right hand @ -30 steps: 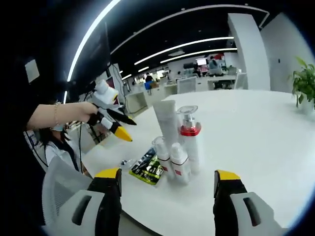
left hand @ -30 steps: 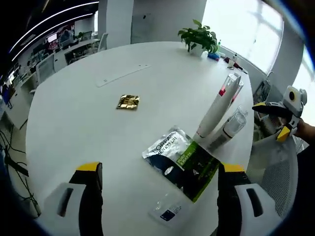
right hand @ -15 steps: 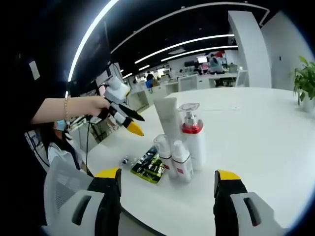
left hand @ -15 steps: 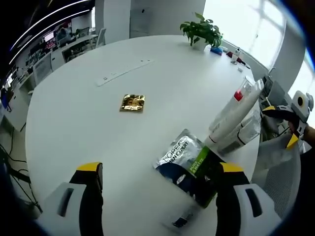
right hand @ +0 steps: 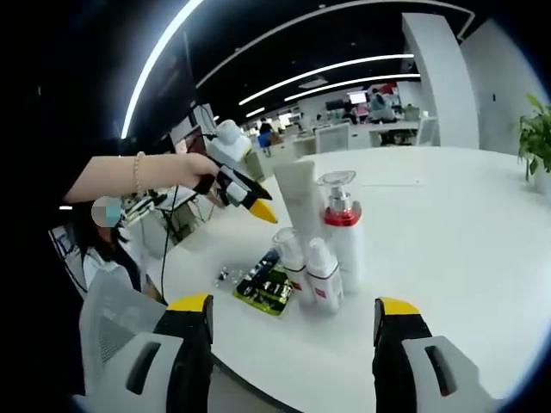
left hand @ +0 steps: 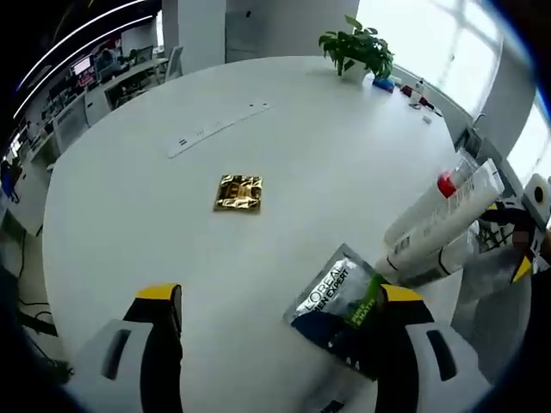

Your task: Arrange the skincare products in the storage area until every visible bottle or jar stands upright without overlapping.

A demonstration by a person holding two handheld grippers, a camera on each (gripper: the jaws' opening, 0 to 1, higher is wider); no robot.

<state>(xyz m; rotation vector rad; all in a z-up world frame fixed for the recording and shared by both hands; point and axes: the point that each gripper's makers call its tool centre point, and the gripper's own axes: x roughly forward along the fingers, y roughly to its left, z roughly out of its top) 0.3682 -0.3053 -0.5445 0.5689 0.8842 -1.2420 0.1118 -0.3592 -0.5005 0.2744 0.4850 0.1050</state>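
Both the left gripper (left hand: 275, 344) and right gripper (right hand: 293, 344) hang spread, holding nothing. Four bottles (right hand: 331, 245) stand upright near the table (right hand: 465, 249) edge, a sachet (right hand: 267, 288) lying just left.

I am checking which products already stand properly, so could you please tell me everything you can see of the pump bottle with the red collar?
The white pump bottle with the red collar stands upright on the round white table, near its edge. It looks like glossy plastic, with a clear pump head on top. A tall white tube stands close behind it, and two smaller white bottles crowd its base; whether they touch is unclear. In the left gripper view it shows beside the tube.
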